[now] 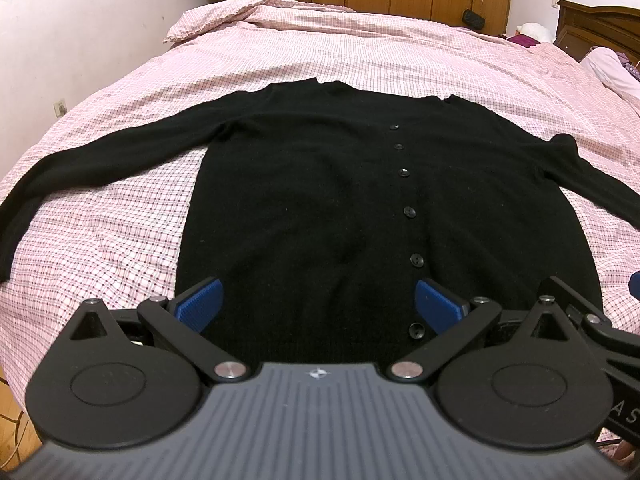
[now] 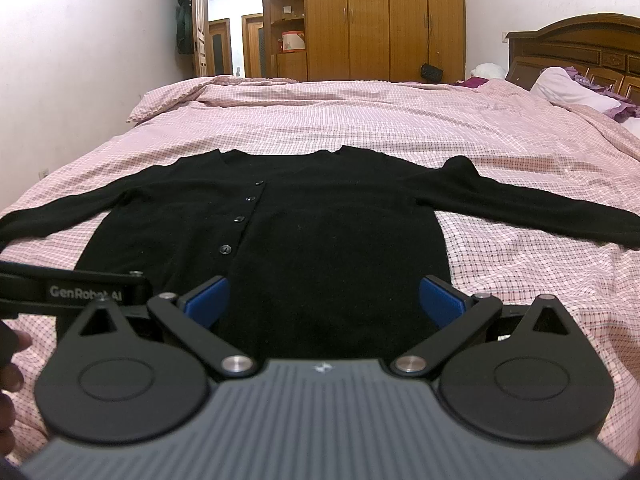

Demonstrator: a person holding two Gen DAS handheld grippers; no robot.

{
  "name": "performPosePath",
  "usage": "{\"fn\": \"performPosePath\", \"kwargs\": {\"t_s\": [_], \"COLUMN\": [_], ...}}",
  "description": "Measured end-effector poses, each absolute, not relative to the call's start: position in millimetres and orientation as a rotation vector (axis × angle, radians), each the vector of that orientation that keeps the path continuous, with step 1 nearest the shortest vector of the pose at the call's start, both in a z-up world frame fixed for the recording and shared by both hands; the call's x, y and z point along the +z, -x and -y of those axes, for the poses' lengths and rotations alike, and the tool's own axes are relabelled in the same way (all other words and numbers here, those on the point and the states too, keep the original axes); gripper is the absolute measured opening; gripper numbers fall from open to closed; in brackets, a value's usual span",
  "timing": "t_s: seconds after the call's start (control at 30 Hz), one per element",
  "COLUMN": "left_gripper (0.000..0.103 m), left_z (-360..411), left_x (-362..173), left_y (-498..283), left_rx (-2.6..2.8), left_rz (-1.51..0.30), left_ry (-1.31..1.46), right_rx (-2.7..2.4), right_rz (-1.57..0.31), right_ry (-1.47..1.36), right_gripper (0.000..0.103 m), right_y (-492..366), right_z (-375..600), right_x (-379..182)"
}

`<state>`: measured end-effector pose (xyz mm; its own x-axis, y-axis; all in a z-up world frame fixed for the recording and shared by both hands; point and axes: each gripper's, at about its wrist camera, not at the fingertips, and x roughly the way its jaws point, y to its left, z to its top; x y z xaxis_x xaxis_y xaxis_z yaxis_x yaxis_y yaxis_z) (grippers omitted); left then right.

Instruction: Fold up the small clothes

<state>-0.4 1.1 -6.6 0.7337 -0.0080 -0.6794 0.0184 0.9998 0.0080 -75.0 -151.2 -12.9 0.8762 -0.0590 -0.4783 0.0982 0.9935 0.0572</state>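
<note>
"GenRobot AI" in white on the left gripper (image 2: 72, 290) body, letters "AS" on the right gripper (image 1: 624, 416) body

Left claw (image 1: 318, 304), right claw (image 2: 324, 302) agape

A bed (image 2: 360, 120) is covered by a pink checked quilt (image 1: 360, 52). A wooden wardrobe (image 2: 384, 20) is seen beyond its far edge, a carved headboard (image 2: 580, 52) and pillow (image 2: 560, 84) at its right.

The gripper bodies are covering the black cardigan's (image 1: 320, 200) hem at the bottom of both views. Its sleeve ends are running off the left and right frame edges in the left wrist view. The person's fingers (image 2: 10, 360) are being cut off at lower left.
</note>
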Motion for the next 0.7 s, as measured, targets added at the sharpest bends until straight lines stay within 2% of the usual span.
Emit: {"fn": "performPosePath", "kwargs": {"t_s": [0.7], "left_gripper": [0.103], "left_z": [-0.2], "left_x": [-14.6], "left_y": [-3.2], "left_rx": [-0.015], "left_rz": [-0.765], "left_ry": [-0.018], "right_rx": [-0.076], "right_rz": [-0.506], "right_ry": [-0.085], "right_gripper": [0.103], "right_y": [73.1], "right_z": [149.8], "right_x": [-15.0]}}
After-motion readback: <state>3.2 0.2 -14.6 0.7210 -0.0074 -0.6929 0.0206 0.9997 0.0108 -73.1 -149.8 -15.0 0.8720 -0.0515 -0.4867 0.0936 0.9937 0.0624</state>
